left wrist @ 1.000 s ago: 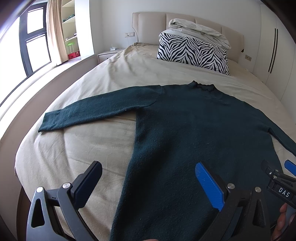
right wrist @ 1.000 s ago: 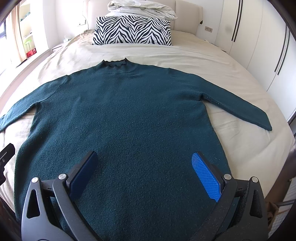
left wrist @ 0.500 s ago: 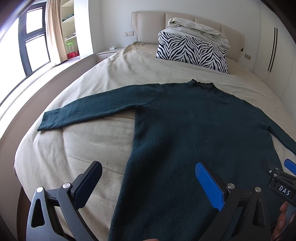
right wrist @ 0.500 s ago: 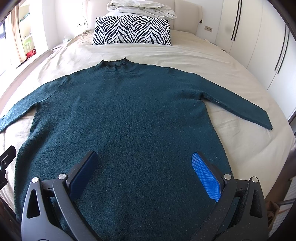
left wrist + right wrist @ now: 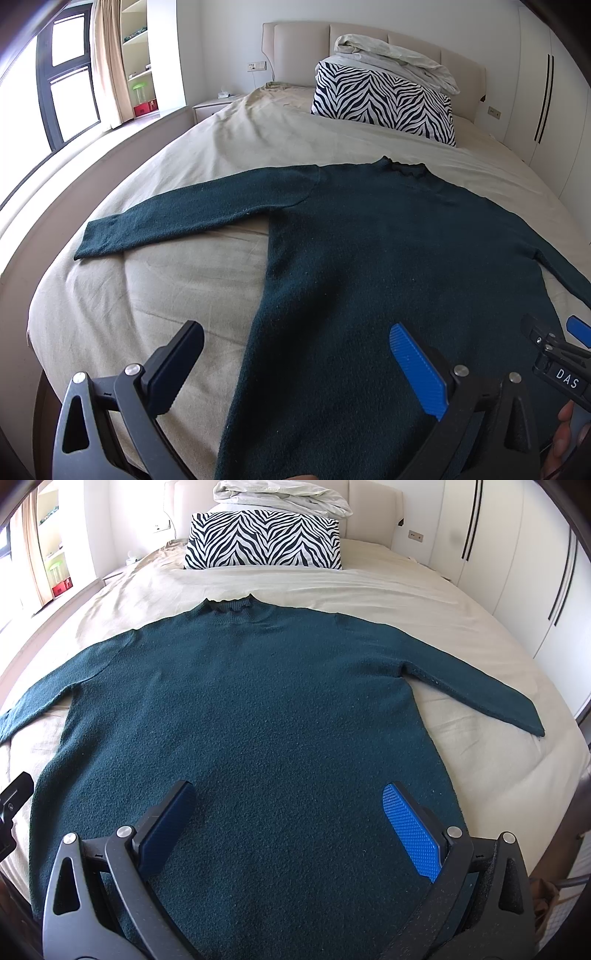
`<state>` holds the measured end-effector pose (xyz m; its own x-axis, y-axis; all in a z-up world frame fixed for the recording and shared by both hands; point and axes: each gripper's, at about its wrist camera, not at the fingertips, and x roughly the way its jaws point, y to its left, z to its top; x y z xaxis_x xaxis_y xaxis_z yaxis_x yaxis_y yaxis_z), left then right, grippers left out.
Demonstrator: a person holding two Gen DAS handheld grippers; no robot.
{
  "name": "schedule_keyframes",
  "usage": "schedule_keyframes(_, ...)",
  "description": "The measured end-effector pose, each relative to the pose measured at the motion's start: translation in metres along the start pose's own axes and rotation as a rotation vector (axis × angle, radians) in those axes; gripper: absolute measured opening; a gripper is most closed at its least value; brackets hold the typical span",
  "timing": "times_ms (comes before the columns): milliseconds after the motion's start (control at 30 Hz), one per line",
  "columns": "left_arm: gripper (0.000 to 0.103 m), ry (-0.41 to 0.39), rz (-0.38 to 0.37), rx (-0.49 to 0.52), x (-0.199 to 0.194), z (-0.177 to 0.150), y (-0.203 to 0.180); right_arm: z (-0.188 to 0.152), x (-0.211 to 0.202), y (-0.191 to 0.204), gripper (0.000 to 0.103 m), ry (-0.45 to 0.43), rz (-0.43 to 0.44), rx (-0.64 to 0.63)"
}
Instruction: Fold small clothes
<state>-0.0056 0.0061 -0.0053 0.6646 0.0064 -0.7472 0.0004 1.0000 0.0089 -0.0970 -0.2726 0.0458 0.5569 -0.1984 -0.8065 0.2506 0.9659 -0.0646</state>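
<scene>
Presently:
- Two grippers hovering: left gripper [image 5: 295, 363] and right gripper [image 5: 291, 818], jaws spread wide, gripping nothing.
- One dark teal sweater [image 5: 251, 716] lying flat beneath them, two sleeves outstretched, on one bed [image 5: 424, 590].
- One zebra pillow [image 5: 262, 539] sitting beyond the collar.

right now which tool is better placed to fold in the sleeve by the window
Left. The left tool hangs open over the sweater's window-side edge, with that sleeve ahead of it. The right tool is open over the sweater's middle, farther away.
</scene>
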Motion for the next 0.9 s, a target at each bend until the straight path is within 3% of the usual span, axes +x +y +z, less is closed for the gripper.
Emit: schedule_keyframes(900,0.103,0.007,-0.005,-0.003,0.0017,-0.0041,-0.0027,-0.0012,0.0020,0.0019,0.103,0.008,0.002,-0.002)
